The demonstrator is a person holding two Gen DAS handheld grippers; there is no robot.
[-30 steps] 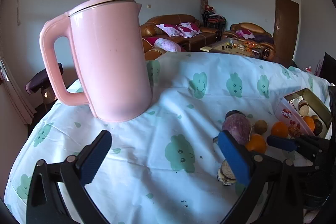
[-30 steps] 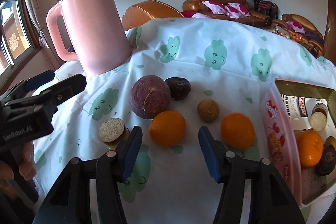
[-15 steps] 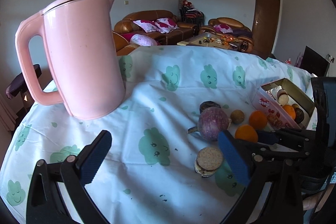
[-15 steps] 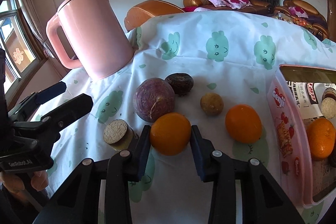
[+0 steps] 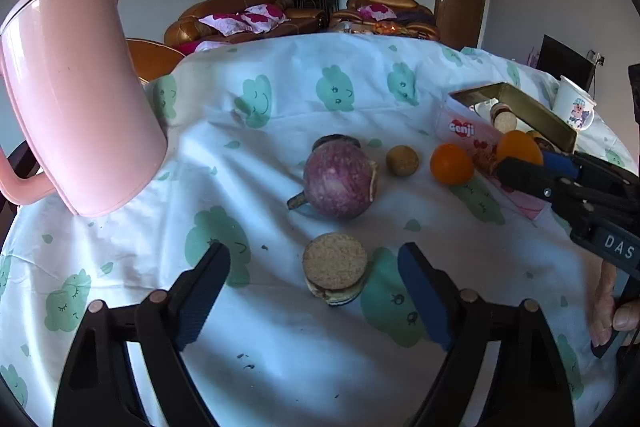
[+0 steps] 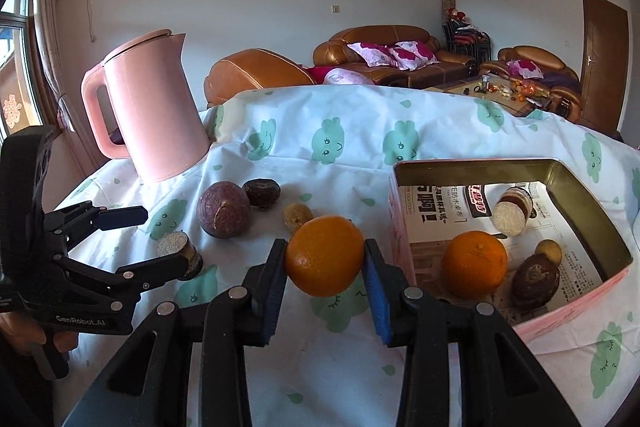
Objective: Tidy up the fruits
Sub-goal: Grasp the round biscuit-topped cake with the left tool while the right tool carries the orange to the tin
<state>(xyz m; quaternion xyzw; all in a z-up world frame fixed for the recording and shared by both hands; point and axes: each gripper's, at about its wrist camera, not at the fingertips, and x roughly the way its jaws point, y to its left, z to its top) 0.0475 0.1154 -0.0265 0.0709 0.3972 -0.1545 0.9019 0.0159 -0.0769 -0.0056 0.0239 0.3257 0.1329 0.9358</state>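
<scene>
Just left of the box [image 6: 472, 167], the right gripper [image 6: 324, 259] clamps an orange [image 6: 325, 255]; the left gripper [image 5: 314, 267], jaws apart and closing, straddles a sandwich biscuit [image 5: 335, 273].

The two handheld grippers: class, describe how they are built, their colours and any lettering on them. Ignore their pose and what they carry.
Both are black plastic frames with round silvery rivets and two fingers faced with ribbed blue pads. The left gripper reads "GenRobot.AI" in white on its side in the right wrist view; the right gripper shows white letters "DAS" in the left wrist view. No cables or sleeves show.
</scene>
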